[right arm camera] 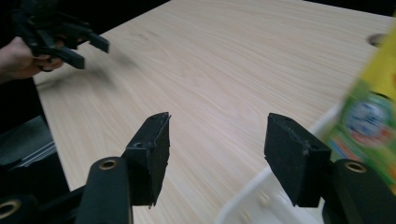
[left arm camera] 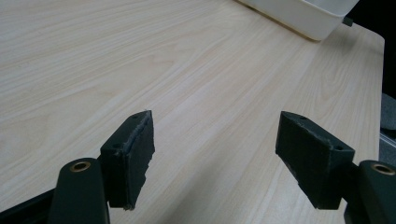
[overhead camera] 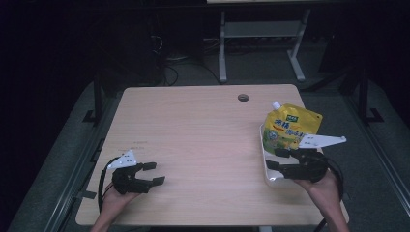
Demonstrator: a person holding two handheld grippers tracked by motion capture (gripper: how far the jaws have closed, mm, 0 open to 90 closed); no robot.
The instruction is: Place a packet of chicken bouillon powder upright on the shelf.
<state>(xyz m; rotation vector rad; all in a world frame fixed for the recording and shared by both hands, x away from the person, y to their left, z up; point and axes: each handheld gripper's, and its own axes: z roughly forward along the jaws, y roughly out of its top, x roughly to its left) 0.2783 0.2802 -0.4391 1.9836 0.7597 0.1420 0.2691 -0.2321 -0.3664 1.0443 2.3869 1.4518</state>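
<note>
Pouches: one yellow and green spouted plastic refill pouch (overhead camera: 290, 126) with a white cap, leaning in the tray at about 3 o'clock on the table; its blurred label edge shows at the right of the right gripper view.
Trays: one white rectangular plastic tray (overhead camera: 267, 166) along the table's right edge; a corner of it shows at 1 o'clock in the left gripper view.
Tables: one light wooden table (overhead camera: 203, 140) with a round cable hole (overhead camera: 243, 97) at about 1 o'clock.
Grippers: two, each black with a grey three-cornered plate on top.
Left gripper (overhead camera: 151, 173): at about 8 o'clock on the table, held level in the person's left hand (overhead camera: 113, 198), jaws pointing towards 3 o'clock; released, pads well apart over bare wood, nothing between them.
Right gripper (overhead camera: 275, 158): at about 4 o'clock, in the right hand (overhead camera: 324, 186), jaws pointing towards 9 o'clock over the tray's near-left corner; released, nothing between the pads, the pouch just beside it and not held.
</note>
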